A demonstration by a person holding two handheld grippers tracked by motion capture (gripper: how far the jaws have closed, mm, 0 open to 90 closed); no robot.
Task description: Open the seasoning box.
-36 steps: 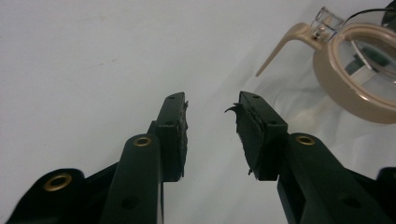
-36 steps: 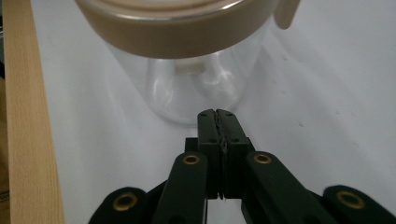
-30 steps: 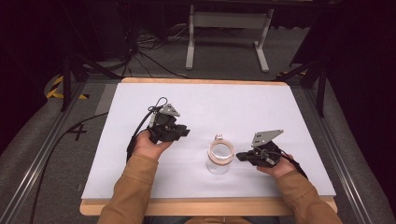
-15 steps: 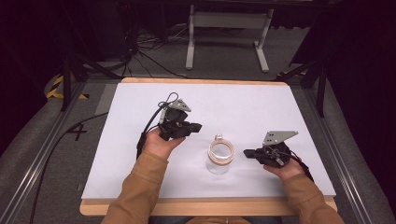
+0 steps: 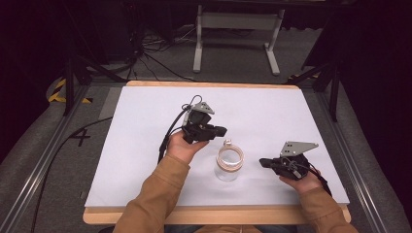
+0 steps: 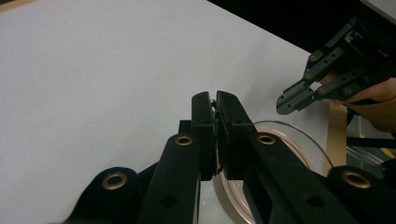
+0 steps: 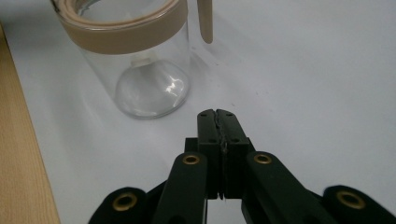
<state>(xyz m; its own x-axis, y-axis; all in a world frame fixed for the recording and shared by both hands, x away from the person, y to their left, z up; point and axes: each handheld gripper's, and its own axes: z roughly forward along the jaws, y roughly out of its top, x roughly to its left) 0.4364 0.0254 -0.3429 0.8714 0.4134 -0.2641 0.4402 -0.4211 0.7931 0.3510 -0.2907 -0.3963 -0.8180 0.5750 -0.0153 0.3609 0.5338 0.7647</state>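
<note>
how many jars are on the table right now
1. A single clear glass jar with a tan band round its rim stands upright on the white table, near the front edge, between the left tool and the right tool; neither touches it.

White-topped table (image 5: 145, 145) carries one clear glass jar (image 5: 229, 164), standing upright

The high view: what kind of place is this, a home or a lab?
Probably a lab or recording studio: a white-covered table framed by metal rails, loose cables on a grey carpeted floor, and dark surroundings. Nothing looks homely.
</note>
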